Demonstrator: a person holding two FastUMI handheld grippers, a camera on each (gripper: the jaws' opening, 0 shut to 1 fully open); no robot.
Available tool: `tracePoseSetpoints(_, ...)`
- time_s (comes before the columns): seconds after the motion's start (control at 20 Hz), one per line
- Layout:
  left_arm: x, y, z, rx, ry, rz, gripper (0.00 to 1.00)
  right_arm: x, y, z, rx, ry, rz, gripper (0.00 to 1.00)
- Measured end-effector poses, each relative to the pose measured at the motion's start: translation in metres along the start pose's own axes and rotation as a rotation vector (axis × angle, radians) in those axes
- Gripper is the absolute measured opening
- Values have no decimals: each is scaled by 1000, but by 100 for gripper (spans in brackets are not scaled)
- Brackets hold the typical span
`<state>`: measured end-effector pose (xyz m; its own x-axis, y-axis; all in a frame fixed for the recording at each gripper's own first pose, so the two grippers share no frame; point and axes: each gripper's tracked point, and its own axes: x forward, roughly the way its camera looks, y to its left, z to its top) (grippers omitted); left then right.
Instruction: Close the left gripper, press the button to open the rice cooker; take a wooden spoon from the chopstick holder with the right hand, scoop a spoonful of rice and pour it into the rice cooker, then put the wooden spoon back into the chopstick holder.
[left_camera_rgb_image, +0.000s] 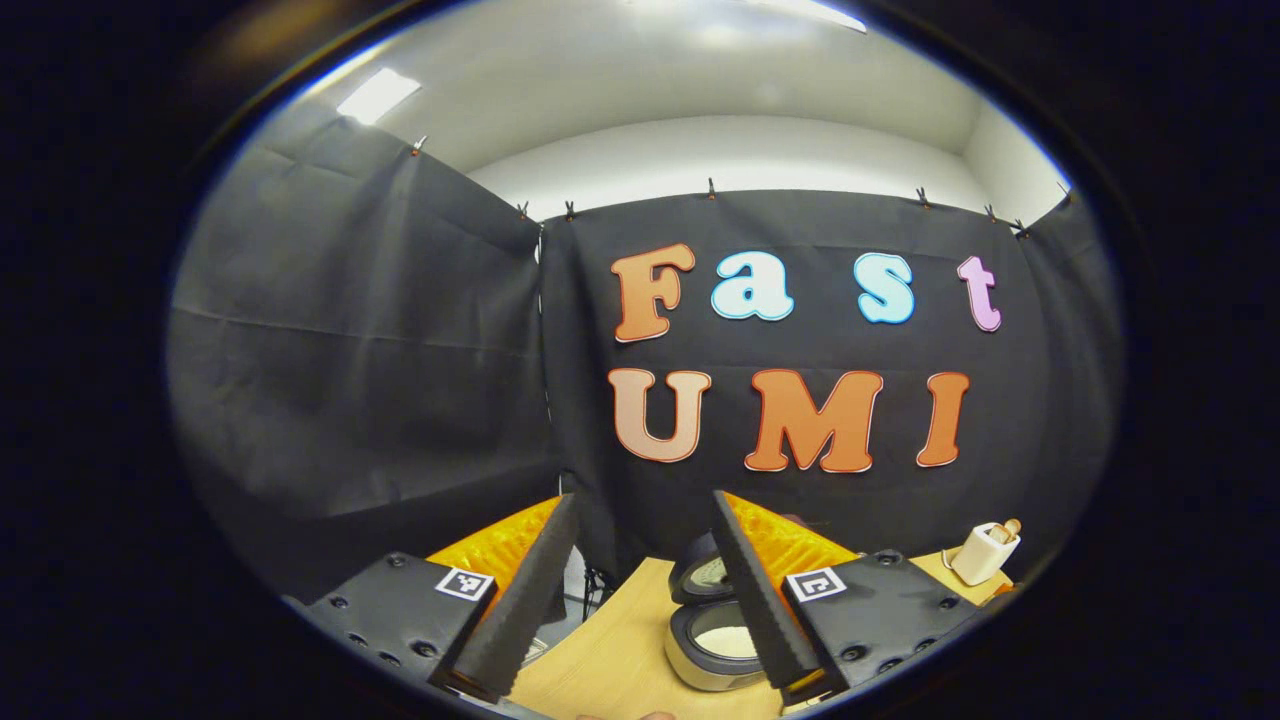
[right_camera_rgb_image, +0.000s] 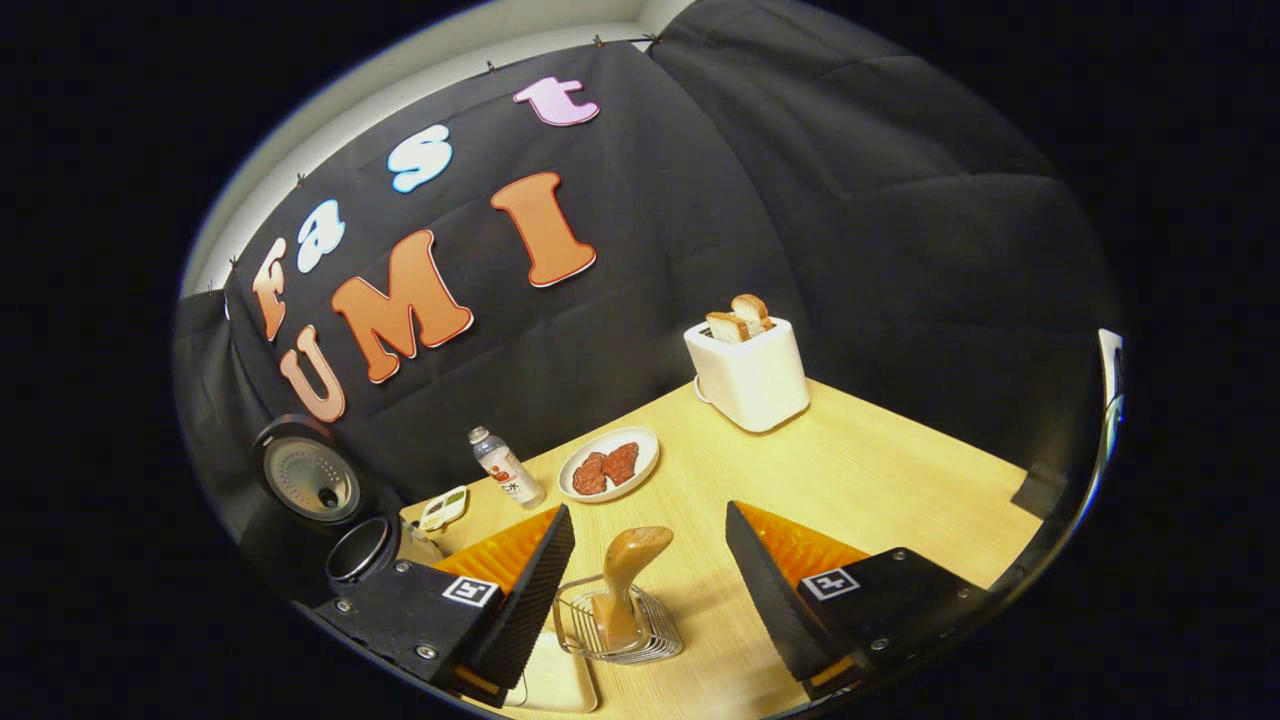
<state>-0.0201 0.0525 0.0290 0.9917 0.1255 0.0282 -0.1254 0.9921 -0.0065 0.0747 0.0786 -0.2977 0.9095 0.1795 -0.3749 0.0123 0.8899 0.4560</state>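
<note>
In the left gripper view the rice cooker (left_camera_rgb_image: 690, 650) sits low on the wooden table, its lid (left_camera_rgb_image: 700, 578) raised and its pale inner pot showing. My left gripper (left_camera_rgb_image: 644, 500) is open above it, and its right finger partly covers the cooker. In the right gripper view a wooden spoon (right_camera_rgb_image: 632, 560) stands upright in a wire chopstick holder (right_camera_rgb_image: 650, 640). My right gripper (right_camera_rgb_image: 648, 510) is open, with a finger on each side of the spoon and neither touching it. The open rice cooker (right_camera_rgb_image: 355, 548) stands far left with its lid (right_camera_rgb_image: 305, 475) up.
A white toaster (right_camera_rgb_image: 748, 370) holding bread slices stands at the back of the table. A plate (right_camera_rgb_image: 640, 445) of reddish pieces, a small bottle (right_camera_rgb_image: 505, 465) and a small white device (right_camera_rgb_image: 443, 508) lie beyond the holder. A pale tray (right_camera_rgb_image: 555, 685) lies beside the holder.
</note>
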Motion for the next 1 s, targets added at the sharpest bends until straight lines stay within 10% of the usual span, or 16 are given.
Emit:
tracePoseSetpoints(0.5, 3, 24, -11, 34, 9, 84, 99, 29, 9, -35, 173, 95, 40, 75)
tracePoseSetpoints(0.75, 10, 28, -20, 19, 26, 87, 99, 32, 23, -38, 250, 123, 82, 29)
tracePoseSetpoints(1.0, 21, 33, -20, 26, 18, 81, 99, 28, 47, -20, 220, 104, 77, 15)
